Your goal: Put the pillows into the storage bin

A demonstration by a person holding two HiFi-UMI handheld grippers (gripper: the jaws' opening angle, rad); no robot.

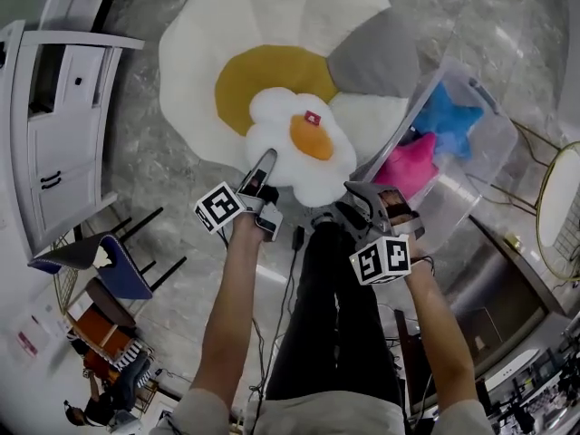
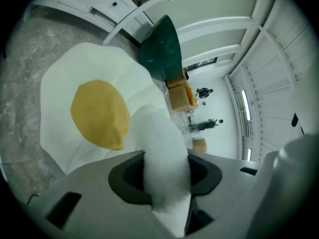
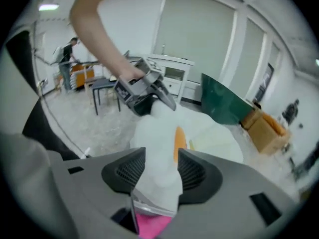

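The egg pillow (image 1: 304, 143) is held over the rug (image 1: 272, 25), just beside the bin (image 1: 494, 116) and not in it. The left gripper (image 1: 261, 169) has its fingers clenched on the pillow's white edge at one side. The right gripper (image 1: 352, 193) grasps the white edge at the other side. A blue pillow (image 1: 449, 116) and a pink pillow (image 1: 412, 163) lie in the bin.
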